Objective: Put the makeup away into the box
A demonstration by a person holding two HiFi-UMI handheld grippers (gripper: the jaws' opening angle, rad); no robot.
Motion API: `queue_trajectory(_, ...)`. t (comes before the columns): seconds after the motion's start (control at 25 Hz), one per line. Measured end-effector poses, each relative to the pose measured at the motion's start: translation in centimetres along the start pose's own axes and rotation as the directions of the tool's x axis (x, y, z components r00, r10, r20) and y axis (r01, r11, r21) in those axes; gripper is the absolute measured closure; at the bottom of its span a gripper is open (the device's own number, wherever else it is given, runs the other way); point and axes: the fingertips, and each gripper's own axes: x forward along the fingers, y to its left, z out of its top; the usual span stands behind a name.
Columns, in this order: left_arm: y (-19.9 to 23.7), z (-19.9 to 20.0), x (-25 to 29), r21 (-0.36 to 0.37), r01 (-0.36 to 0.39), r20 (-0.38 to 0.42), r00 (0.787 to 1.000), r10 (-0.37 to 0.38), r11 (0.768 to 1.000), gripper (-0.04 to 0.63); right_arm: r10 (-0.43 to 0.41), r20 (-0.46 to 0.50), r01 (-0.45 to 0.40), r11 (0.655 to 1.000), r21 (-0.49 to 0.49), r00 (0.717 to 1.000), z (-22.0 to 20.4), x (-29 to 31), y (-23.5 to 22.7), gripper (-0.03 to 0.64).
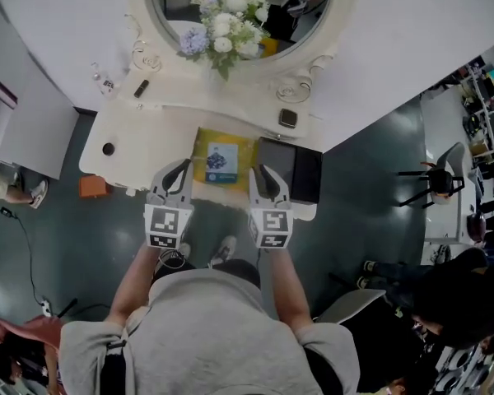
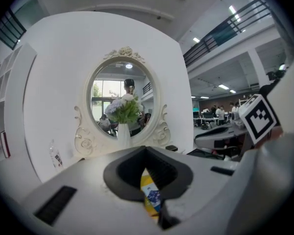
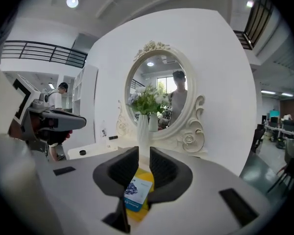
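A yellow box (image 1: 204,156) lies at the front of the white vanity table (image 1: 140,130) with a blue and white packet (image 1: 222,159) in it. A black box (image 1: 290,169) sits right beside it. Loose makeup lies around: a black tube (image 1: 141,88), a dark compact (image 1: 288,118) and a small round black jar (image 1: 108,149). My left gripper (image 1: 174,174) (image 2: 149,180) hovers at the yellow box's left edge, jaws a narrow gap apart, holding nothing. My right gripper (image 1: 263,175) (image 3: 143,168) hangs between the two boxes, slightly open and empty; the packet (image 3: 137,190) shows through its gap.
An oval mirror (image 1: 173,6) with an ornate white frame stands at the back of the table, with a vase of flowers (image 1: 229,23) in front of it. A small clear bottle (image 1: 105,81) stands at the back left. People and chairs (image 1: 432,179) are around on the floor.
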Motion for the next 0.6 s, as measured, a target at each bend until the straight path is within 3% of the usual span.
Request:
queue_trajectory(0.2, -1.7, 1.4, 0.3, 0.020, 0.038, 0.023, 0.999, -0.039, 0.999, 0.594, -0.054, 0.022, 0.054, 0.999, -0.009, 0.998, 0.4, -2.2, -1.3, 0.592)
queue_trajectory(0.6, -4.3, 1.6, 1.5, 0.032, 0.078, 0.025, 0.997, -0.079, 0.996, 0.595, -0.065, 0.041, 0.065, 0.998, 0.010, 0.997, -0.3, -4.2, -2.7, 0.595)
